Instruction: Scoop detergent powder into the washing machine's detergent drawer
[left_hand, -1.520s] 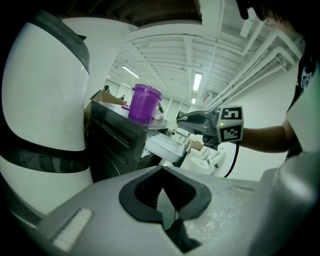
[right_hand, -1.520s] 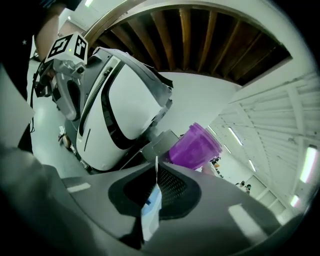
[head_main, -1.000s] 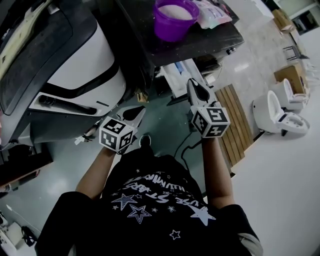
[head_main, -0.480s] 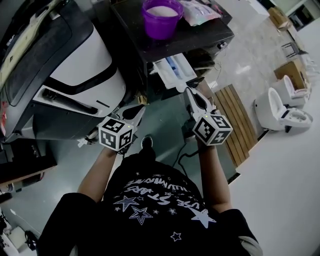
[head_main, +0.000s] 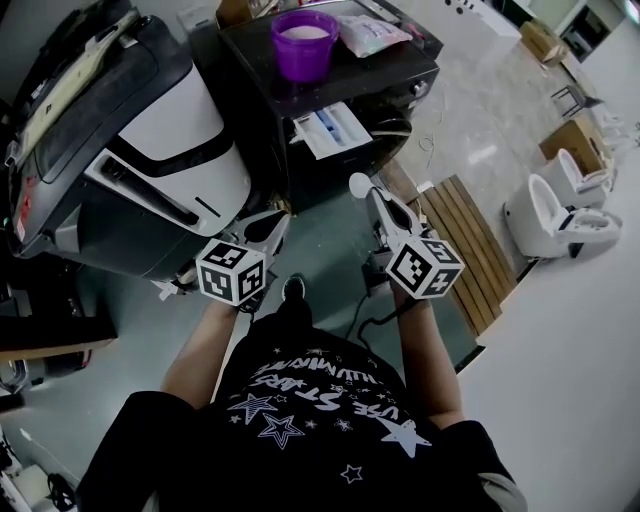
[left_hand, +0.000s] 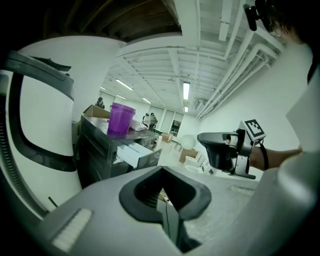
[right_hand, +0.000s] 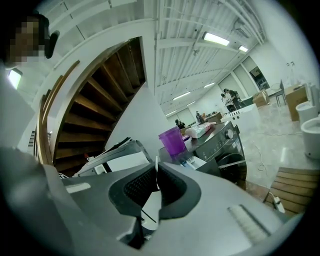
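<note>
At my far left stands a large white and black appliance, tilted back from my legs. My left claw hangs low in front of it over the grey floor, its jaws clenched flat together with nothing between them, well short of the machine ahead. Up beyond it is the dark washing machine, and on its top sits the purple cup filled with pale powder, with a soft packet lying just beside it to the right. Below the cup, the detergent drawer is pulled out from the machine's front, its white tray open to view. My right claw points towards that drawer but is well apart from it, and it is clamped on the thin handle of a white scoop, whose round bowl sticks out past the tips. Further right lie wooden slats on the floor, and then a white toilet.
</note>
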